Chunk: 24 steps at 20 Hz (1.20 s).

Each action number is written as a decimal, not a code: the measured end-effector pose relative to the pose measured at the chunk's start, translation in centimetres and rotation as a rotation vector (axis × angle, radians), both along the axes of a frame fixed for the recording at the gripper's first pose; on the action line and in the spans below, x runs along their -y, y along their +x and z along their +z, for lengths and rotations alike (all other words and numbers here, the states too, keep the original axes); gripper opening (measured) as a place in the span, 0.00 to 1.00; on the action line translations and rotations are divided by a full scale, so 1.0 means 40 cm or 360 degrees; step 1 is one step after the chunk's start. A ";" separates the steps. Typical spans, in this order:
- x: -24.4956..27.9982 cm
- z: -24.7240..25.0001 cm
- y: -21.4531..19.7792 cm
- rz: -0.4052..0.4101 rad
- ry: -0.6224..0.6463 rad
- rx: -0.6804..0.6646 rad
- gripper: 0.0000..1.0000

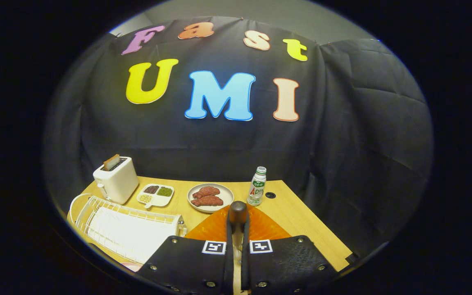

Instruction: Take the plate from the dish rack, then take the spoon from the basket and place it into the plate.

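We hold the spoon [238, 213] clamped between our nearly closed fingers [236, 246], over the orange plate [260, 227] lying on the table [297, 213] beside the white dish rack [129, 229] (plate step looks done); only lowering and release remain.

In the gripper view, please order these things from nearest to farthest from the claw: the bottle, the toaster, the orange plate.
1. Orange plate: directly under the claw, which is shut on a dark-tipped handle.
2. Bottle: just beyond, slightly right.
3. Toaster: far left, behind the dish rack.
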<state>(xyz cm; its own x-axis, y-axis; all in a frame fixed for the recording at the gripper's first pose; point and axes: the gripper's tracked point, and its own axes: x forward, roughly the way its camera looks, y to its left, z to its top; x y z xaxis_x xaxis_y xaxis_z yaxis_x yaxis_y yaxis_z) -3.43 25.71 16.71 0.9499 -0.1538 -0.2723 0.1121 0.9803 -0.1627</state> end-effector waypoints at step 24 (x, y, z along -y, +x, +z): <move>-0.535 -0.308 -0.319 0.0528 0.0070 -0.0292 0.07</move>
<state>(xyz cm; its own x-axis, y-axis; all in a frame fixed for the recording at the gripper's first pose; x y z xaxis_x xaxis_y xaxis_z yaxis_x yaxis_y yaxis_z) -16.21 47.10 4.40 0.8809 0.1694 -0.4419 -0.2396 0.9649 -0.1077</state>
